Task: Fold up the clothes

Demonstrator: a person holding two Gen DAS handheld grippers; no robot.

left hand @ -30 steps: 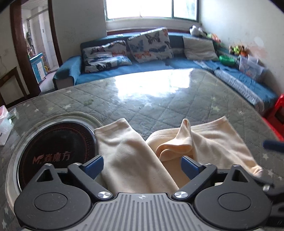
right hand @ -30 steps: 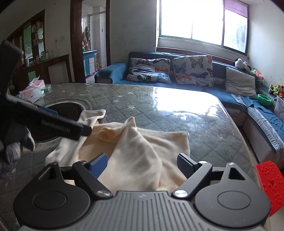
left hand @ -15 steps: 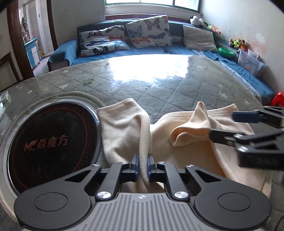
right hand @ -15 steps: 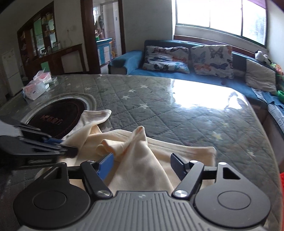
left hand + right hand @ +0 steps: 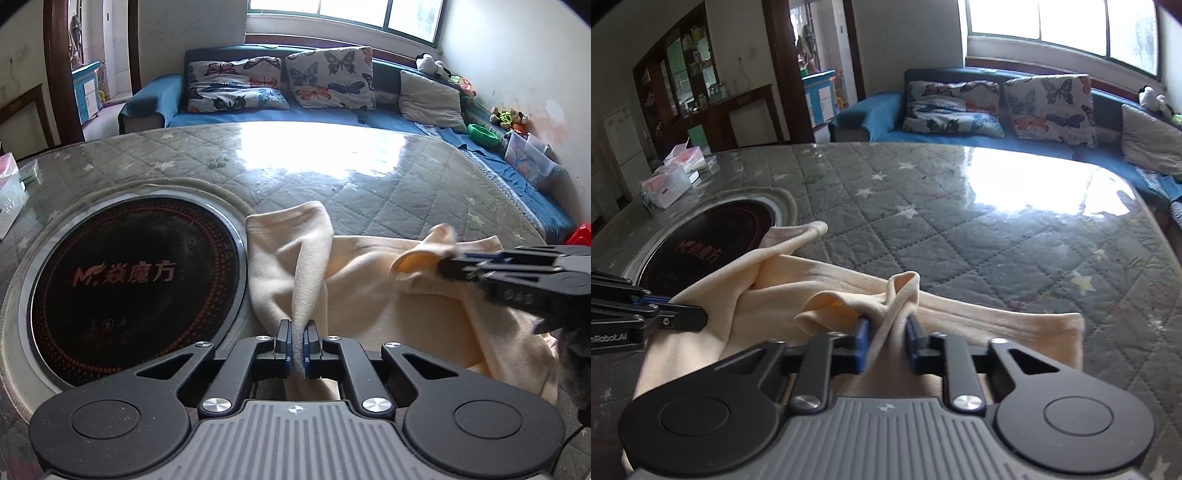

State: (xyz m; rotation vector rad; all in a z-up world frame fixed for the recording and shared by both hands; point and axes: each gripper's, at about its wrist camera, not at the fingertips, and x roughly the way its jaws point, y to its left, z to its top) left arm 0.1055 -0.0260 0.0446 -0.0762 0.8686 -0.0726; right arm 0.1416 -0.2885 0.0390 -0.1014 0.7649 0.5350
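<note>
A cream garment (image 5: 373,295) lies crumpled on the quilted, glass-topped table (image 5: 332,177), to the right of the round cooktop. My left gripper (image 5: 297,347) is shut on a raised fold along the garment's left part, and the cloth stands up in a ridge from its pads. My right gripper (image 5: 886,341) has closed on another peaked fold of the garment (image 5: 783,291) near the middle. In the left wrist view the right gripper (image 5: 448,260) comes in from the right and pinches that peak. The left gripper (image 5: 700,317) shows at the left edge of the right wrist view.
A black round induction cooktop (image 5: 129,288) is set into the table at the left, touching the garment's edge. Tissue packs (image 5: 670,181) sit at the far left. A blue sofa (image 5: 295,118) with butterfly cushions runs behind the table. A red stool (image 5: 581,234) stands at the right.
Both grippers were open a second ago. The left closed on its fold first, then the right moved in and closed on the peaked fold. Both have lifted the cloth slightly.
</note>
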